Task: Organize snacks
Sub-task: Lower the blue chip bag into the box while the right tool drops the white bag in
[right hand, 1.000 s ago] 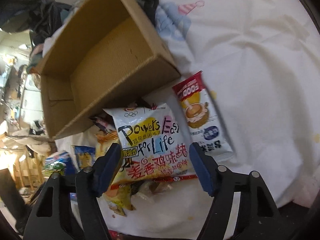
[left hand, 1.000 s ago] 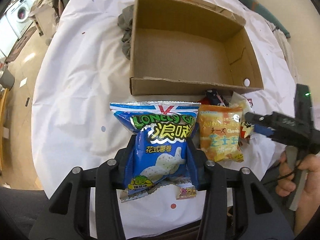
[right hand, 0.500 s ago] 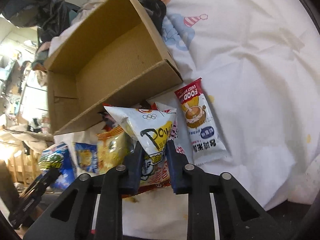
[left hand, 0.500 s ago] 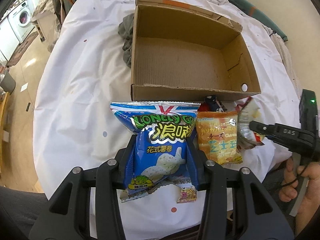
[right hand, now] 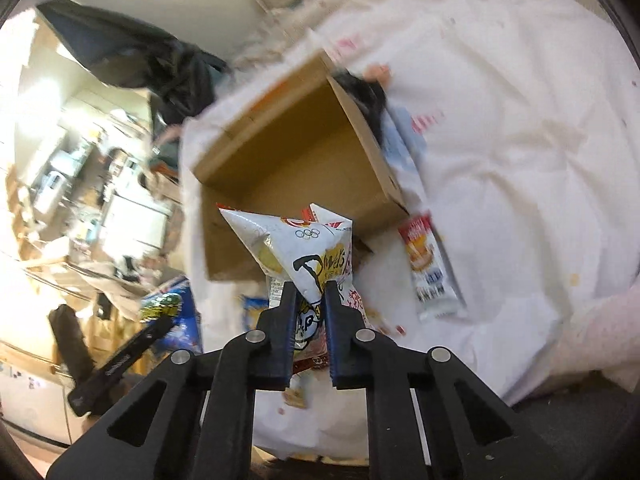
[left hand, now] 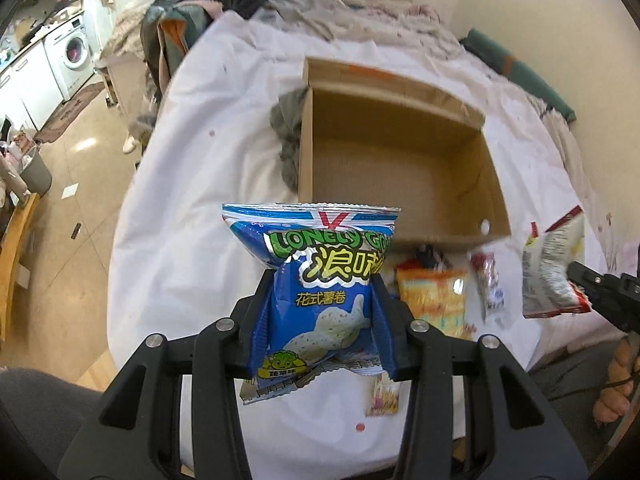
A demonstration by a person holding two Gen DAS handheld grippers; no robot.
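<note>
My left gripper (left hand: pixel 324 316) is clamped on a blue foil snack bag (left hand: pixel 316 280), held above the white bed sheet (left hand: pixel 192 208) before the open brown cardboard box (left hand: pixel 400 172). My right gripper (right hand: pixel 310 300) is closing, pinching a white crinkled snack packet (right hand: pixel 304 248).

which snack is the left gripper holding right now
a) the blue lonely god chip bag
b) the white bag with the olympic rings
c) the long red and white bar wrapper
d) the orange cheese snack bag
a: in the left wrist view the left gripper has its fingers pressed on both sides of the blue Lonely God chip bag, lifted clear of the white cloth.
</note>
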